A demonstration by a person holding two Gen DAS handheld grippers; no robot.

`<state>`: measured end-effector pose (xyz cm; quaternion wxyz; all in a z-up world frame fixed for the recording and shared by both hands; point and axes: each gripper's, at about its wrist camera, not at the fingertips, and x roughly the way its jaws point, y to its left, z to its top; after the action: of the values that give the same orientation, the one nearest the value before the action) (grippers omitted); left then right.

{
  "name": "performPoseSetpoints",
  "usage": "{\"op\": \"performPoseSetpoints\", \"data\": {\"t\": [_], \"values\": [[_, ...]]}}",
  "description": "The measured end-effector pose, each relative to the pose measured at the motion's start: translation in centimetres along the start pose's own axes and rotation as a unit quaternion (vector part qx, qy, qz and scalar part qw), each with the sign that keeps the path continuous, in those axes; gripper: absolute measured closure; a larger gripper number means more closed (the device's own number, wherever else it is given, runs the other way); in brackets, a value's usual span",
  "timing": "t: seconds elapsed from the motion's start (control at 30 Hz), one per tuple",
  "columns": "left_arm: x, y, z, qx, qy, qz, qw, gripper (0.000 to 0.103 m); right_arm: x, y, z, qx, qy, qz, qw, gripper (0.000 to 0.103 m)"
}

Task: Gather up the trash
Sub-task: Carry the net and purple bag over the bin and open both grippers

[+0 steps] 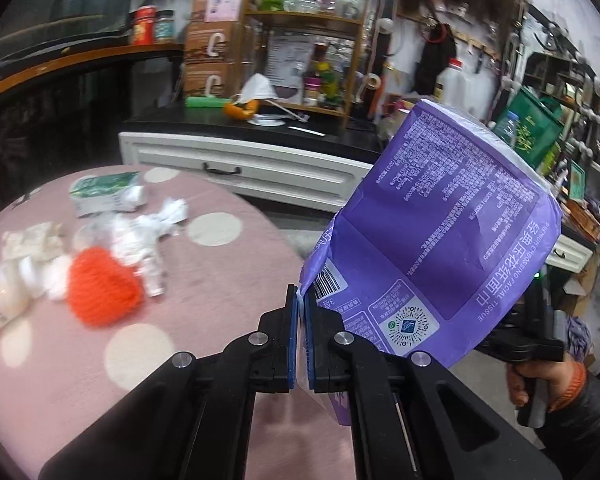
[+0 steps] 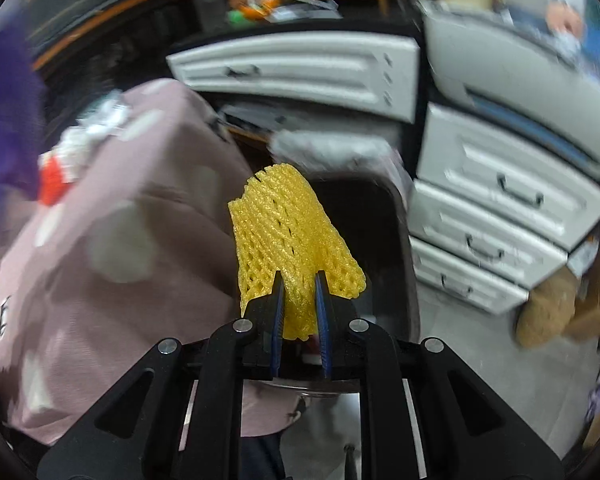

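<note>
My left gripper (image 1: 300, 300) is shut on the edge of a purple tissue-pack wrapper (image 1: 440, 232), which stands up to the right above the pink dotted tablecloth (image 1: 228, 280). An orange foam net (image 1: 104, 288), crumpled white paper (image 1: 148, 236), a green-and-white packet (image 1: 104, 194) and a small bottle (image 1: 0, 296) lie on the cloth at the left. My right gripper (image 2: 300, 280) is shut on a yellow foam fruit net (image 2: 288, 232), held over a dark bin (image 2: 364, 216) beside the table (image 2: 112, 280). The picture there is blurred.
White drawer units (image 2: 488, 216) stand to the right of the bin, and a white cabinet with a black top (image 1: 244, 160) stands behind the table. A person's hand (image 1: 548, 376) holds the other gripper's handle at the right. Cluttered shelves (image 1: 304, 60) fill the back.
</note>
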<state>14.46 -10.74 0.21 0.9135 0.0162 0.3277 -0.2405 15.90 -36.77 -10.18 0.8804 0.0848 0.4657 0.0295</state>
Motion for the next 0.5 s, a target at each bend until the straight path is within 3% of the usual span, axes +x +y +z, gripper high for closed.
{"op": "performPoseSetpoints", "data": {"t": [0.4, 0.43, 0.5], "values": [[7.0, -7.1, -0.4, 0.018, 0.078, -0.063, 0.9948, 0.098, 9.0, -4.4, -1.5, 0.053, 0.087, -0.019, 0.995, 0.087], [7.7, -7.5, -0.5, 0.017, 0.086, -0.066, 0.9939, 0.098, 9.7, -4.8, -1.8, 0.06, 0.089, -0.022, 0.994, 0.084], [8.6, -8.2, -0.8, 0.022, 0.095, -0.064, 0.9932, 0.098, 10.7, -5.7, -2.3, 0.077, 0.097, -0.025, 0.992, 0.063]]}}
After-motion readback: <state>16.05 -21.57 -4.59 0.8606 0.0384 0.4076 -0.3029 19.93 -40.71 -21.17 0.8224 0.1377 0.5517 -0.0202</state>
